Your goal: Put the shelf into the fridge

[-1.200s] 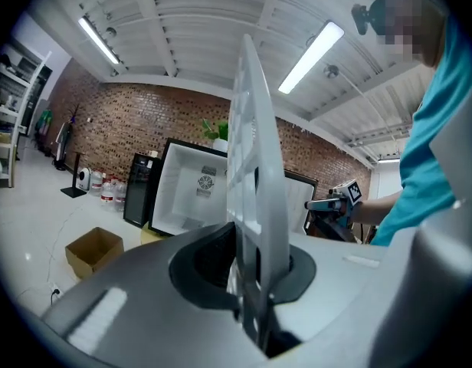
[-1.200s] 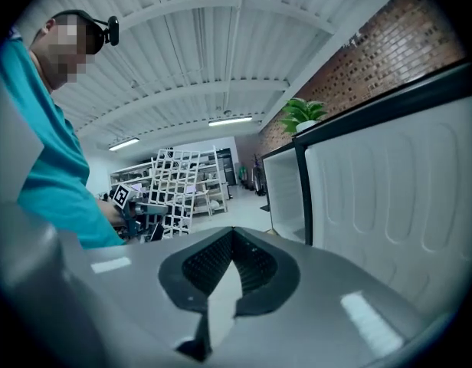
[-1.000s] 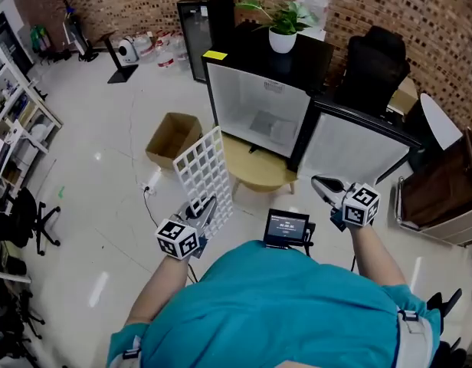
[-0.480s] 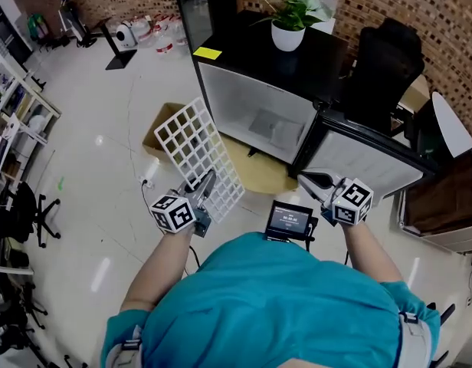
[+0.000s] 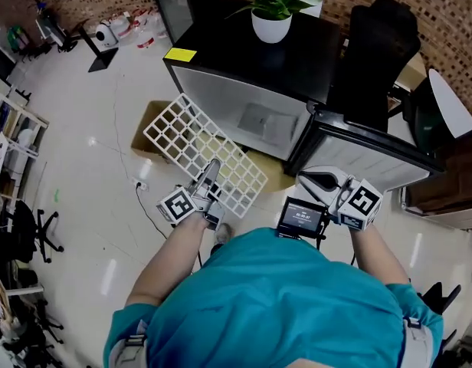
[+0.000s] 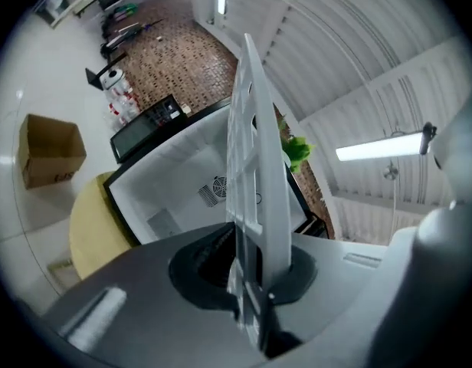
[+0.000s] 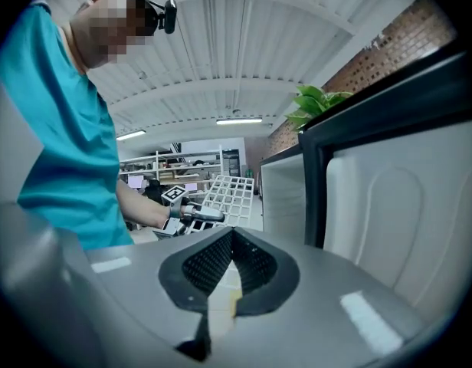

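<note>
A white grid shelf hangs tilted in front of the open fridge, its far corner toward the cardboard box. My left gripper is shut on the shelf's near edge. In the left gripper view the shelf stands edge-on between the jaws of the left gripper, with the fridge's white inside behind it. The fridge door is swung open to the right. My right gripper sits just below that door, shut with nothing in it. The right gripper view shows this gripper, the door and the shelf.
A potted plant and a yellow note sit on the fridge top. A cardboard box and a round wooden stool stand on the floor before the fridge. A black chair is behind the door. A small screen hangs at the person's chest.
The shelf has swung from nearly upright to a flatter tilt and come closer to the fridge opening. The right gripper stays near the door's lower edge.
</note>
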